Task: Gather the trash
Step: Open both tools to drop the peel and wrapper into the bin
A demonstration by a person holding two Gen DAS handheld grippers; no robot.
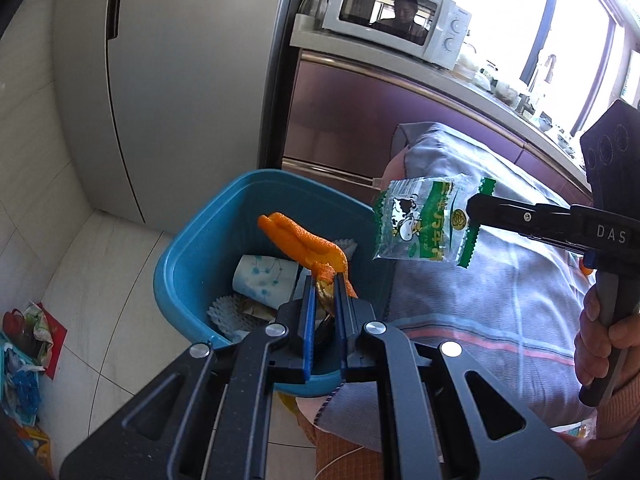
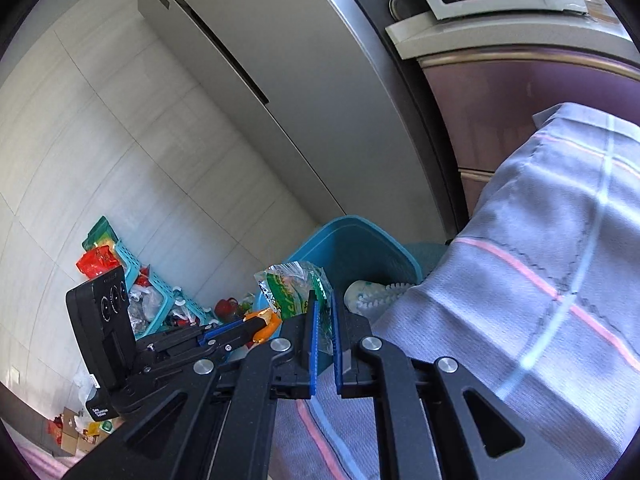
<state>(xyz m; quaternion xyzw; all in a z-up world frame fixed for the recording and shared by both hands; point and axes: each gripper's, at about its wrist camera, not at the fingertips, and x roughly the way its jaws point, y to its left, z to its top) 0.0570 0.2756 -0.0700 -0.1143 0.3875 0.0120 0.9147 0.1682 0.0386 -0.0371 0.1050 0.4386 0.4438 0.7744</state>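
Note:
A blue trash bin (image 1: 192, 256) stands on the floor beside a cloth-covered table; it holds a paper cup (image 1: 266, 280) and white paper liners. My left gripper (image 1: 325, 280) is shut on an orange peel (image 1: 304, 244) and holds it over the bin's opening. My right gripper (image 2: 324, 304) is shut on a clear green-and-white snack wrapper (image 2: 294, 284), held above the bin's near rim (image 2: 360, 226). The wrapper (image 1: 428, 220) and right gripper (image 1: 474, 210) also show in the left wrist view, right of the bin. The left gripper (image 2: 256, 326) with the peel (image 2: 266, 322) shows in the right wrist view.
A grey-blue checked cloth (image 1: 500, 280) covers the table right of the bin. A grey fridge (image 1: 180, 80) stands behind the bin. A microwave (image 1: 400, 20) sits on a purple cabinet (image 1: 380, 120). A teal basket with bags and wrappers (image 2: 152, 292) lies on the tiled floor at left.

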